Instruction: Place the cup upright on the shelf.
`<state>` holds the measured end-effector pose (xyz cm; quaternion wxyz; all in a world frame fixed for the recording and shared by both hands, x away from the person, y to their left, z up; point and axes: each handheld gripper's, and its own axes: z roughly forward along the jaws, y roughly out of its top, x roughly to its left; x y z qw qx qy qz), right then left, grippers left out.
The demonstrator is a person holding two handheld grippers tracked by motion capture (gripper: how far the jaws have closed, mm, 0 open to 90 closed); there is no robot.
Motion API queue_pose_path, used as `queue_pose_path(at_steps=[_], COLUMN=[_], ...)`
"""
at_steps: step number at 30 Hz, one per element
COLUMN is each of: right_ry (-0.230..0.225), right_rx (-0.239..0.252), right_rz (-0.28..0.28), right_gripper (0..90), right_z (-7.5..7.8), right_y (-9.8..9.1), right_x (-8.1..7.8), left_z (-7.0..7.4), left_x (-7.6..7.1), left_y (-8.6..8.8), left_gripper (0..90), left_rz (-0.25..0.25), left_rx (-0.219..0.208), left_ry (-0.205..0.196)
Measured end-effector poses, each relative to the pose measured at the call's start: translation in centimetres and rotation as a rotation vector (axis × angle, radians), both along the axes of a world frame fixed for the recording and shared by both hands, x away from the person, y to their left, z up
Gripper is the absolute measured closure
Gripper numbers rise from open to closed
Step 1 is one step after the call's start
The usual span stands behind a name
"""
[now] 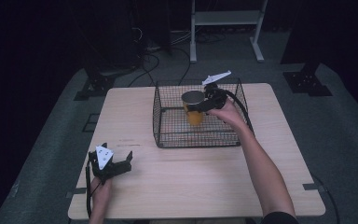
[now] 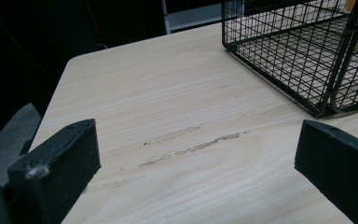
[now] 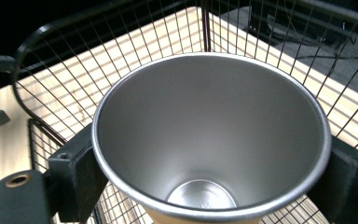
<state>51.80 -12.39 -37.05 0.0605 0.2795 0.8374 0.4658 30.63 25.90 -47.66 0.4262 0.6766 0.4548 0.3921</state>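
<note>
Cup (image 1: 194,107) clamped by right hand-held gripper (image 1: 200,106) over wire basket (image 1: 168,135)

The left gripper (image 1: 114,164) rests low near the counter (image 1: 191,186) with jaws wide apart, while the outstretched right gripper (image 1: 200,105) clamps the cup (image 1: 193,108).

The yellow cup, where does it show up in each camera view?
High view: the yellow cup sits above centre, inside the wire basket, held by the right gripper.
Left gripper view: a yellow sliver at the top right corner.
Right gripper view: centre, seen from above.
Shared landmark: the wire basket.
</note>
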Motion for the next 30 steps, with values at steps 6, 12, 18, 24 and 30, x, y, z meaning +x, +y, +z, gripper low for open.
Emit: queue_pose_path(at_steps=[6,12,18,24,30], right_ry=[0.015,0.019,0.031,0.024,0.010], right_rx=[-0.028,-0.052,-0.098,-0.117,-0.119], right_rz=[-0.008,-0.031,-0.033,-0.036,-0.036], right_gripper=[11.3,11.2,10.3,9.8,8.2], right_z=[-1.0,-1.9,-2.7,-2.8,-2.6], right_y=[0.2,0.2,0.2,0.5,0.5], right_x=[0.5,0.7,0.9,1.0,0.8], left_z=[0.0,0.0,0.0,0.0,0.0], left_x=[0.0,0.0,0.0,0.0,0.0], left_y=[0.0,0.0,0.0,0.0,0.0], left_gripper=[0.0,0.0,0.0,0.0,0.0], left_rz=[0.000,-0.001,-0.001,-0.001,-0.001], left_rx=[0.000,0.001,-0.001,0.000,-0.001], left_ry=[0.000,0.001,0.000,0.000,0.000])
